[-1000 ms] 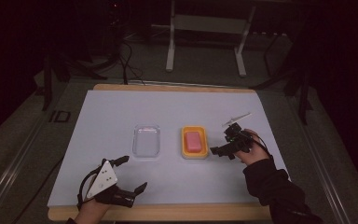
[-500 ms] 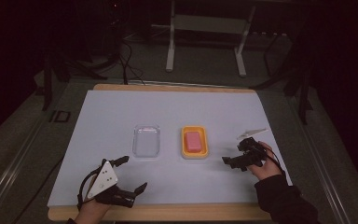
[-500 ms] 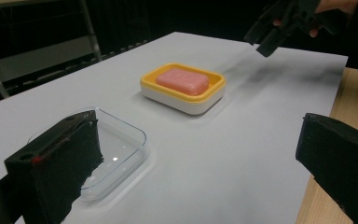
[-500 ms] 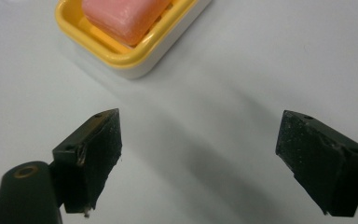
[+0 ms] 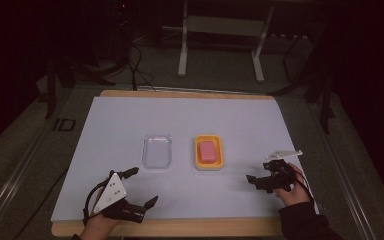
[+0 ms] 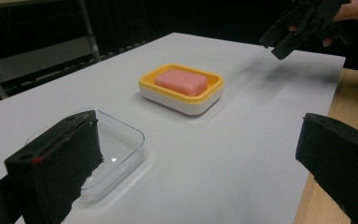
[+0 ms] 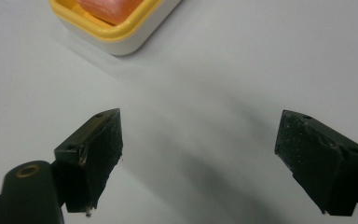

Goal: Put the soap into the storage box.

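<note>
A pink soap bar (image 5: 207,150) lies in a yellow-rimmed soap dish (image 5: 198,155) at the middle of the white sheet. An empty clear plastic dish (image 5: 157,150) sits just to its left. My left gripper (image 5: 142,186) rests open near the front edge, below the clear dish (image 6: 121,140), with nothing between its jaws (image 6: 200,163). My right gripper (image 5: 257,180) is open at the front right, apart from the soap dish (image 7: 116,35). Bare sheet lies between its jaws (image 7: 207,154). The soap (image 6: 181,81) and the right gripper (image 6: 303,21) also show in the left gripper view.
The white sheet (image 5: 190,120) covers a wooden table whose front edge (image 5: 180,227) runs along the bottom. Beyond the table stand the metal legs of a desk (image 5: 182,45), and cables (image 5: 130,60) lie on the dark floor.
My right gripper has drawn back from beside the soap dish toward the front right of the table. The left gripper, the soap and both dishes have not moved.
</note>
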Available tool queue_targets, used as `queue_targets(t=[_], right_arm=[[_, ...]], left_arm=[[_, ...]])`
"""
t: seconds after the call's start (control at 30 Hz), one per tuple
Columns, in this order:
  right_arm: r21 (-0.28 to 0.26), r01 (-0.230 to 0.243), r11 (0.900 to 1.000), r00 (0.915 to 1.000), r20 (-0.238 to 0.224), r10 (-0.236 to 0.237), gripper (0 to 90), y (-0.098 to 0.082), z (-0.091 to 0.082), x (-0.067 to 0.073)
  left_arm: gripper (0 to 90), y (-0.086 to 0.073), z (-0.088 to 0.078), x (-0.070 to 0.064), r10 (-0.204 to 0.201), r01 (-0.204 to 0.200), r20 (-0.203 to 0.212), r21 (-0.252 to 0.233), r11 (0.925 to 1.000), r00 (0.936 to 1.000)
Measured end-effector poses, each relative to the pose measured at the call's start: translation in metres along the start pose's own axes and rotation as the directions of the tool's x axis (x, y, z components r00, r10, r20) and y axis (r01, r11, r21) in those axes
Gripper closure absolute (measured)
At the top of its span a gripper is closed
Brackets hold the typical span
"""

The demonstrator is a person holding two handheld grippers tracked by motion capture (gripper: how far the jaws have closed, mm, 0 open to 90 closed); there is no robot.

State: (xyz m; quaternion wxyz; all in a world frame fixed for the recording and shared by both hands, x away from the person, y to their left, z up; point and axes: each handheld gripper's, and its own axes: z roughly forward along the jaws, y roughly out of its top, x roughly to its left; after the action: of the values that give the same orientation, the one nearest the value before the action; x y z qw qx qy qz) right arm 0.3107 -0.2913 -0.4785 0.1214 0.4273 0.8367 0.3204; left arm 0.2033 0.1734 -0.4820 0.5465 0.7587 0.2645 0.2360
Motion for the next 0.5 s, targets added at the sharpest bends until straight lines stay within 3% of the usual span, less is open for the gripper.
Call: queue_targets(t=[0.23,0.5], right_arm=[[0.021,-0.013,1.0,0.9998,0.017,0.013,14.8,-0.014,-0.001,-0.001],[0.013,-0.036,0.999,0.9988,0.034,0.035,14.8,-0.018,0.001,-0.006]], left_arm=[[0.3,0.0,-0.001,0.0,0.005,-0.005,0.004,-0.002,1.0,1.0],[0.3,0.001,-0.001,0.001,0.005,-0.005,0.002,-0.003,1.0,1.0]])
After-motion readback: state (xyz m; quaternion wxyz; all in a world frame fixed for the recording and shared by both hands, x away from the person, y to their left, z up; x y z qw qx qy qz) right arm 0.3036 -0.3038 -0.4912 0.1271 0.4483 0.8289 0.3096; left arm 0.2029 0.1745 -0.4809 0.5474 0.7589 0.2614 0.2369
